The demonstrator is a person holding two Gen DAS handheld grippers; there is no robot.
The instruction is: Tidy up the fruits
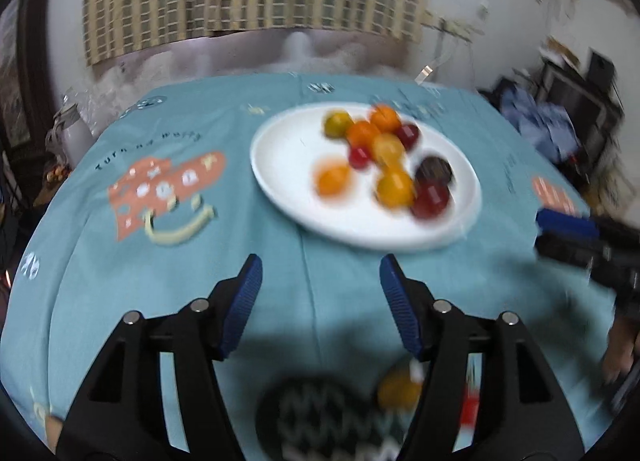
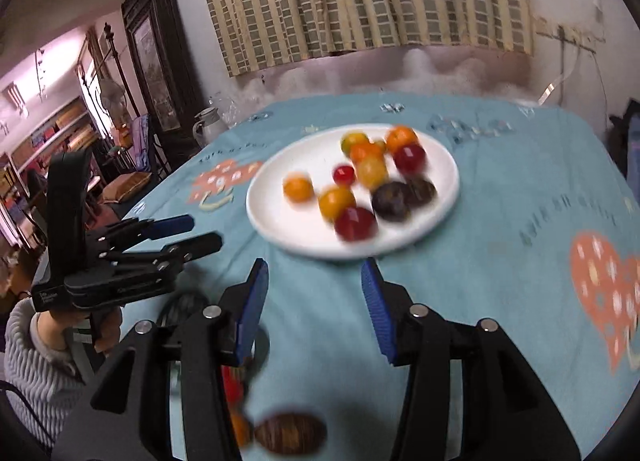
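Note:
A white plate (image 1: 288, 149) sits on the teal tablecloth and holds several small orange, yellow, red and dark purple fruits (image 1: 394, 185). It also shows in the right wrist view (image 2: 280, 217) with the same fruits (image 2: 354, 223). My left gripper (image 1: 320, 265) is open and empty, short of the plate's near rim. My right gripper (image 2: 314, 271) is open and empty, also just short of the plate. The left gripper shows at the left in the right wrist view (image 2: 200, 235). Both views are blurred.
A dark patterned object (image 1: 316, 417) with an orange fruit (image 1: 398, 387) and something red lies under the left gripper. A brown oval object (image 2: 290, 433) lies near the table's front edge. A white jug (image 2: 208, 125) stands at the far left corner.

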